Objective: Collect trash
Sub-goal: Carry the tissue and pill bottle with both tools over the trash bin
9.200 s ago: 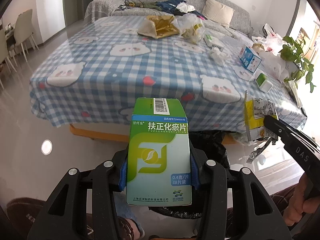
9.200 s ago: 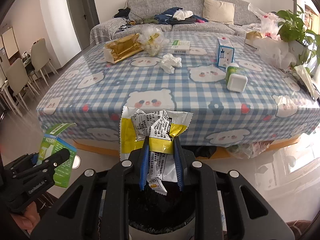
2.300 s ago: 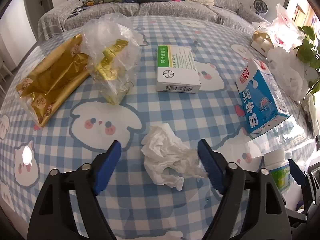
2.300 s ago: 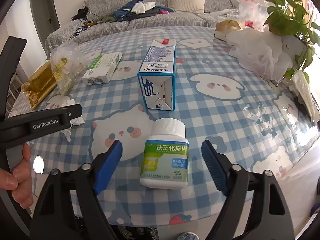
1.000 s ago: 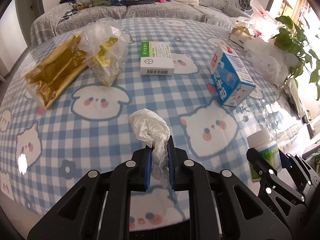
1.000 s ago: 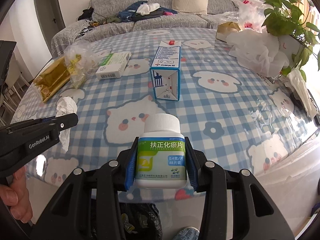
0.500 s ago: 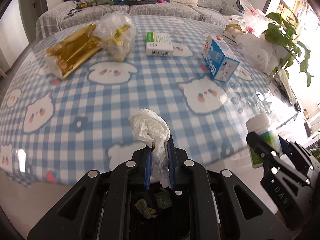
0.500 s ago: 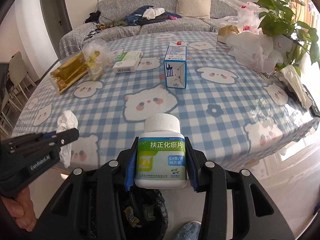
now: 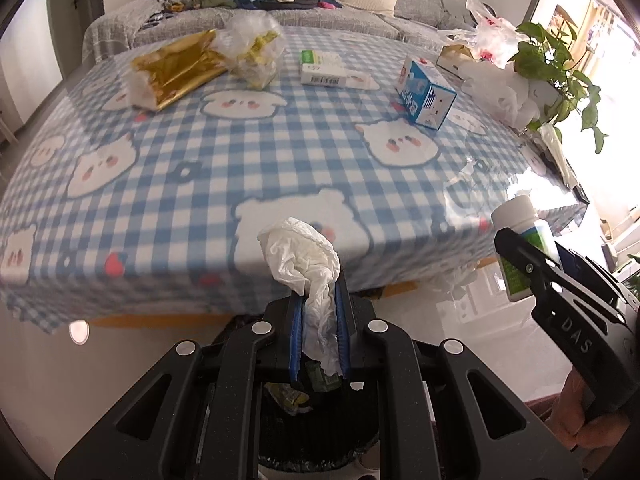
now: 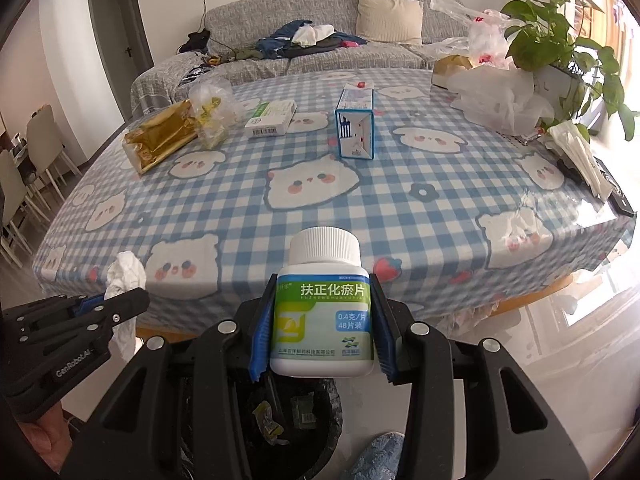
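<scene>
My left gripper [image 9: 319, 320] is shut on a crumpled white tissue [image 9: 304, 256] and holds it above the black trash bin [image 9: 320, 432], in front of the table edge. My right gripper [image 10: 320, 320] is shut on a white pill bottle [image 10: 323, 304] with a green and blue label, also held over the bin [image 10: 288, 420]. The bottle shows at the right in the left wrist view [image 9: 520, 248]. The tissue shows at the left in the right wrist view [image 10: 125, 272]. The bin holds a few wrappers.
On the checked tablecloth [image 10: 400, 184] lie a gold foil bag [image 10: 160, 140], a clear plastic bag [image 10: 210, 114], a white medicine box [image 10: 272, 118] and a blue milk carton [image 10: 355, 128]. White plastic bags [image 10: 500, 100] and a potted plant [image 10: 560, 48] stand at the right.
Both grippers have pulled back from the table and dropped lower, each with its item. The table edge now lies ahead and the bin shows more fully below.
</scene>
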The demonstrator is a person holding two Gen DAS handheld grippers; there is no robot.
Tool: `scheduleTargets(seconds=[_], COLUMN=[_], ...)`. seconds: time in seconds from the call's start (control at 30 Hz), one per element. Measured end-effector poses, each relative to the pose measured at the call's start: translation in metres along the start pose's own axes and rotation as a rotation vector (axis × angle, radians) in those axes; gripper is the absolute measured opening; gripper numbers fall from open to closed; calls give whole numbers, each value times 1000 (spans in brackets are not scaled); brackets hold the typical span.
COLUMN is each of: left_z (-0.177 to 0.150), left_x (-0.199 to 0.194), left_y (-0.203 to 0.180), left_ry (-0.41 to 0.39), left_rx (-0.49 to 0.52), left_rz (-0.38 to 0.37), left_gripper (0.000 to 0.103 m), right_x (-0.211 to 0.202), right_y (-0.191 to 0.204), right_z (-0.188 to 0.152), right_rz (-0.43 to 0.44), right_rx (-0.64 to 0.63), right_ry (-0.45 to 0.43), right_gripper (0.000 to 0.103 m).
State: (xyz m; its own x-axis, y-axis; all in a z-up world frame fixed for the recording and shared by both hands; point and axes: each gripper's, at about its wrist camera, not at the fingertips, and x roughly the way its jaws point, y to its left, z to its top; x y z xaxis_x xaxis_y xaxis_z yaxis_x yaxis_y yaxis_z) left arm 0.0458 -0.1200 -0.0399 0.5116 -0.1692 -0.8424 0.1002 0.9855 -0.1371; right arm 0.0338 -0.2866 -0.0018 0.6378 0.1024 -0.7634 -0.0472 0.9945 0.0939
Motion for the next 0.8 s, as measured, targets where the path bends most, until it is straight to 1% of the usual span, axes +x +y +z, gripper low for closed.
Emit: scheduleTargets(seconds=[0.27,0.47,0.63,0.8], left_z=[-35,-58,-78,-98], left_x=[-8,-6,7,33], left_y=[2,3,6,5], left_ry=[9,26,43,88], left_rx=[-4,-13,-19,-21], left_rz=[-2,6,26,31], left_gripper=[13,13,13,13], right_x=[-6,-1,13,29], right_y=[-6,-11,-14,-13], right_z=[-31,-56,-78,-94], right_rz=[14,9,-7,-12], right_rx=[23,25,23,5], right_ry=[23,58,107,139], right_gripper=[40,40,40,40])
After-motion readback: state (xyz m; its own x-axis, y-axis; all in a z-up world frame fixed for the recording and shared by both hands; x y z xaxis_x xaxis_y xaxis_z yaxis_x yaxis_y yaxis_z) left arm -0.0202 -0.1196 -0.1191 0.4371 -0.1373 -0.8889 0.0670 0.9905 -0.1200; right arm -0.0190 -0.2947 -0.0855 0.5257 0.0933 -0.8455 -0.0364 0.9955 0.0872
